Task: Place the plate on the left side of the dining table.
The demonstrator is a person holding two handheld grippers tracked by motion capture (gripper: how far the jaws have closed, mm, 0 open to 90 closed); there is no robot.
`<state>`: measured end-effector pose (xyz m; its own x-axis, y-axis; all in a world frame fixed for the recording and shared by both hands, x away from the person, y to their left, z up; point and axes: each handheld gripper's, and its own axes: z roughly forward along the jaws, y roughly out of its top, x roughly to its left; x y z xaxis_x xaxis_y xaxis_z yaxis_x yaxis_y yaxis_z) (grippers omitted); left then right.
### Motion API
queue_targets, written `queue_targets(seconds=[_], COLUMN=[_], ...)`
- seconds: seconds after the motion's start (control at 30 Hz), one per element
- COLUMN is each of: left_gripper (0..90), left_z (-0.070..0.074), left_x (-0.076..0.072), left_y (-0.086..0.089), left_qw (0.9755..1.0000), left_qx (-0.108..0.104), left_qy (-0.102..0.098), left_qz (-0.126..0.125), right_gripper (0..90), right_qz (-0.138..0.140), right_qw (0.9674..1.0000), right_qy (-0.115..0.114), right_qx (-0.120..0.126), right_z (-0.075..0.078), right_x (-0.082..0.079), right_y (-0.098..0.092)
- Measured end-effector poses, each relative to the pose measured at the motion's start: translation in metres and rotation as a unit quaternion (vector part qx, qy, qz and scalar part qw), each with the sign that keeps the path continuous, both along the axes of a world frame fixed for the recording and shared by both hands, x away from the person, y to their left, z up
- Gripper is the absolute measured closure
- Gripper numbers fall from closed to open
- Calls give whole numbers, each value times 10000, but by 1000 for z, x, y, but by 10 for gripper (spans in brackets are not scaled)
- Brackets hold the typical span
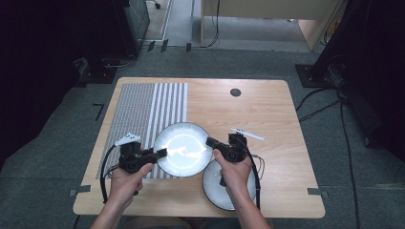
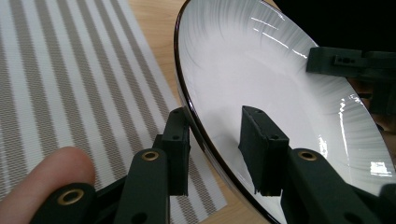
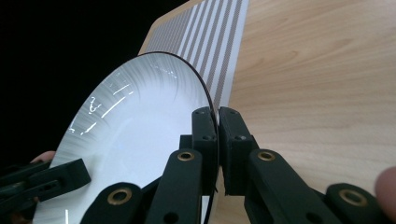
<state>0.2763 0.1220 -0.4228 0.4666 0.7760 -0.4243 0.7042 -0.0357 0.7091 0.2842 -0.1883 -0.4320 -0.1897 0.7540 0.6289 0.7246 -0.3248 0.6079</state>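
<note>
Two tongs pinch one white plate (image 1: 182, 149) by opposite rims: left tongs (image 1: 161, 153) on its left edge, right tongs (image 1: 210, 141) on its right, over the striped mat (image 1: 143, 112); another plate (image 1: 212, 188) lies near right on the surface (image 1: 267, 114)

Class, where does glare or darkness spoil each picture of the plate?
High view: a white glare patch washes out the plate's centre, dark room around. Left gripper view: bright streaks near the plate's rim. Right gripper view: glints on the plate, black background.
</note>
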Motion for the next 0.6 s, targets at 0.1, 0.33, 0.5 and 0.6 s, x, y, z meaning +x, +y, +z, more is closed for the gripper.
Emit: queue_targets(seconds=[0.1,0.33,0.5,0.6], left_gripper=[638,637,637,637], left_z=[0,-2,-7,-8], left_x=[5,17,28,32], left_y=[12,37,55,61], left_qw=[10000,9994,9985,9981], left_qx=[-18,-97,-192,-205], left_qy=[21,116,193,201], left_qz=[91,301,481,549], right_gripper=[868,866,864,864], right_qz=[60,180,255,284], right_qw=[10000,9997,9995,9995], right_qy=[-26,-59,-77,-59], right_qx=[-20,-122,-141,-135], right_z=[3,7,8,8], right_x=[8,28,42,47], right_y=[13,44,61,67])
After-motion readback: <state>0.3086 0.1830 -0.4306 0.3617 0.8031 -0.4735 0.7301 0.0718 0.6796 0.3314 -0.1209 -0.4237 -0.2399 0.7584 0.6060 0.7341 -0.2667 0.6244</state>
